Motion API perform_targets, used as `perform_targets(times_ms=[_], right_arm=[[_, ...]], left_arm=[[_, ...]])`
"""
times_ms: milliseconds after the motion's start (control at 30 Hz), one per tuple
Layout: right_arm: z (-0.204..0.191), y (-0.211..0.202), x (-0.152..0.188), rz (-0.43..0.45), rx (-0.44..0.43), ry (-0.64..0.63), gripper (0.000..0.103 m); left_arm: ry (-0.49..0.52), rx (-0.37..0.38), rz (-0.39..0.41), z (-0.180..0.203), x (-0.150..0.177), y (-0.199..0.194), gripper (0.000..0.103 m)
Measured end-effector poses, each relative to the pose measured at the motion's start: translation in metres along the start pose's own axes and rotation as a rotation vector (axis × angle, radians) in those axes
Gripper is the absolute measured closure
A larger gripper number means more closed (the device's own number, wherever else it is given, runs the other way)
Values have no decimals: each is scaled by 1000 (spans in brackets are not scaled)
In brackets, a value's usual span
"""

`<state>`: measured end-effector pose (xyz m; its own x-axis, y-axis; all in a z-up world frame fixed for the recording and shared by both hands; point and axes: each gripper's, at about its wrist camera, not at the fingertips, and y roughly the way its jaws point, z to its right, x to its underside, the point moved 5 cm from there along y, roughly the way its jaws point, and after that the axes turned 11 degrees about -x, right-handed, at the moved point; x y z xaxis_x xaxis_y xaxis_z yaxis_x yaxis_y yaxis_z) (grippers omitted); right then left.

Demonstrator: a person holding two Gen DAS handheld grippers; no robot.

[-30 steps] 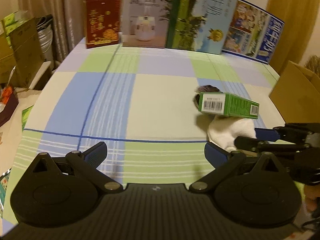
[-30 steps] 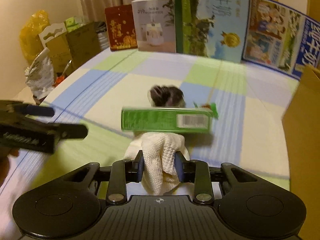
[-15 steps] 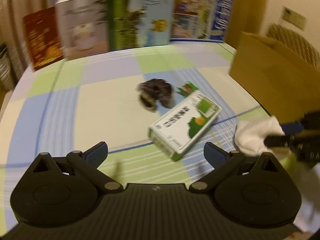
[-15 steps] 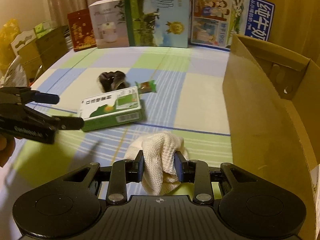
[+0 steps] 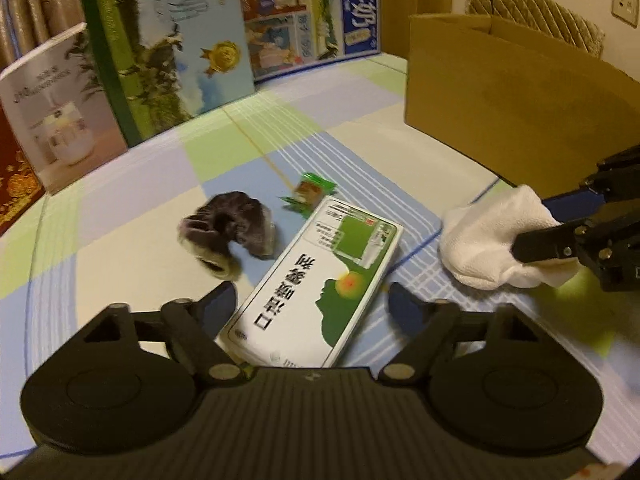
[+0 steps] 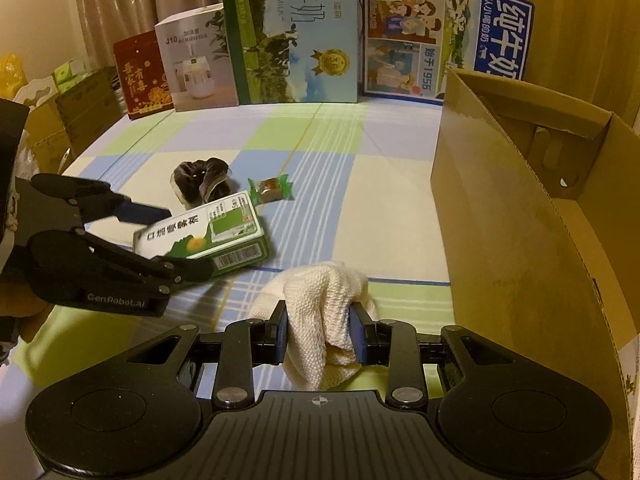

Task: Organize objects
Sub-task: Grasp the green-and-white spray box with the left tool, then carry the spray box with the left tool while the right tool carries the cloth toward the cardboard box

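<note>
My left tongs [image 5: 310,300] are closing around the green-and-white box [image 5: 320,280], which lies flat on the checked surface [image 5: 128,248] between the jaws; the pads are not pressing on it. My right tongs [image 6: 322,330] grip a white cloth [image 6: 320,320], bunched between the pads, just beside the open cardboard carton [image 6: 500,220]. Beyond the box lie a dark scrunchie [image 5: 228,228] and a small green-wrapped sweet [image 5: 310,192], near each other but apart.
</note>
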<state>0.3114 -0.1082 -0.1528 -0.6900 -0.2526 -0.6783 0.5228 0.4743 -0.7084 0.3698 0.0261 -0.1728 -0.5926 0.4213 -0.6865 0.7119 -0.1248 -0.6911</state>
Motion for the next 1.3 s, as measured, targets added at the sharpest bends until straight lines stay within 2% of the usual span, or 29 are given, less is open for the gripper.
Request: perform_targets(times_ms=[33, 167, 333, 500, 533, 633, 667, 700, 800, 1067, 1200, 1300], right_arm=[[-1, 1, 0, 1, 1, 0, 75], [-4, 0, 4, 8, 11, -20, 75], [-16, -7, 16, 0, 0, -45, 75], [-32, -22, 37, -16, -23, -60, 72], [-35, -25, 42, -18, -26, -67, 69], [-44, -29, 52, -31, -30, -112, 42], [-46, -30, 55, -27, -26, -128, 30], [-47, -30, 55, -19, -15, -143, 25], [-46, -26, 52, -16, 11, -175, 24], [-36, -6, 48, -31, 8, -157, 24], [-35, -2, 47, -41, -2, -150, 34], [-35, -1, 47, -42, -4, -148, 38]], left_arm=[[6, 2, -10, 1, 0, 1, 36], [7, 19, -52, 6, 5, -5, 50], [-76, -9, -139, 9, 21, -27, 52], [-92, -41, -193, 22, 41, -56, 52], [-111, -39, -198, 23, 46, -62, 52], [-127, -47, -197, 28, 59, -79, 52], [-132, -52, -199, 29, 62, -83, 52], [-135, -52, -202, 30, 65, -85, 51], [-112, -59, -173, 31, 65, -88, 42], [-132, -51, -140, 22, 58, -82, 37], [-137, -34, -142, 22, 57, -74, 37], [-150, -13, -153, 22, 56, -67, 38]])
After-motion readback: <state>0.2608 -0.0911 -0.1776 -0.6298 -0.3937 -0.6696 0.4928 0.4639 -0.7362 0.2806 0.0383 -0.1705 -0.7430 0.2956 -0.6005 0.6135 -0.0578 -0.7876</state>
